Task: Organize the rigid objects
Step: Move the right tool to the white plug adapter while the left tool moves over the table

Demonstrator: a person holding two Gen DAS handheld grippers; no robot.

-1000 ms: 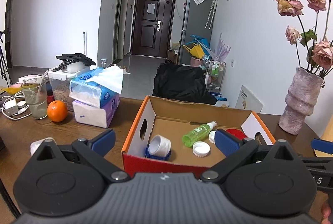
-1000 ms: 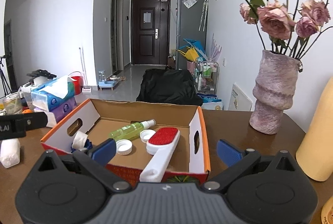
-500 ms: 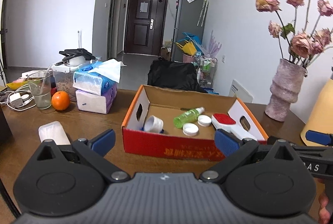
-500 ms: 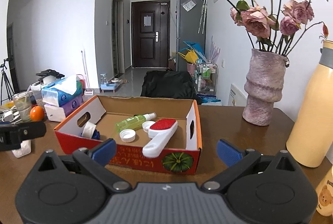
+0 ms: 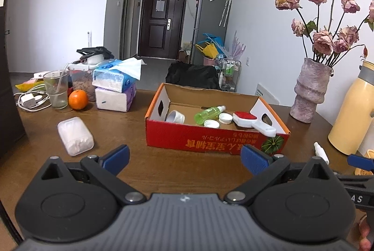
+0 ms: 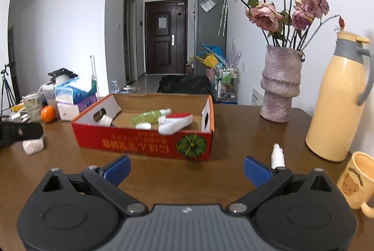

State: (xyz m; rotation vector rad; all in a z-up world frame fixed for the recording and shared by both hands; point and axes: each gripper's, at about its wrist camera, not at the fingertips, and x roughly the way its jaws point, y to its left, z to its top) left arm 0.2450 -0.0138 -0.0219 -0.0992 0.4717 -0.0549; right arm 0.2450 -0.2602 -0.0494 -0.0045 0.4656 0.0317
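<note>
A red cardboard box (image 5: 210, 137) (image 6: 145, 142) sits mid-table. Inside lie a green spray bottle (image 5: 208, 112) (image 6: 149, 116), two white caps (image 5: 211, 123), a white cup on its side (image 5: 175, 116) and a red-and-white lint brush (image 5: 251, 121) (image 6: 175, 123) leaning on the front wall. A small white bottle (image 5: 321, 153) (image 6: 277, 156) lies on the table right of the box. A white plastic case (image 5: 75, 135) (image 6: 33, 146) lies to its left. My left gripper (image 5: 184, 158) and right gripper (image 6: 185, 168) are both open and empty, short of the box.
A pink vase of dried roses (image 6: 279, 87), a yellow thermos (image 6: 339, 99) and a yellow mug (image 6: 358, 181) stand at the right. Tissue packs (image 5: 115, 90), an orange (image 5: 78, 99), a glass (image 5: 56, 92) and cables (image 5: 30, 99) crowd the back left.
Both grippers have drawn back from the box toward the table's near side. The small white bottle, mug and thermos have come into view.
</note>
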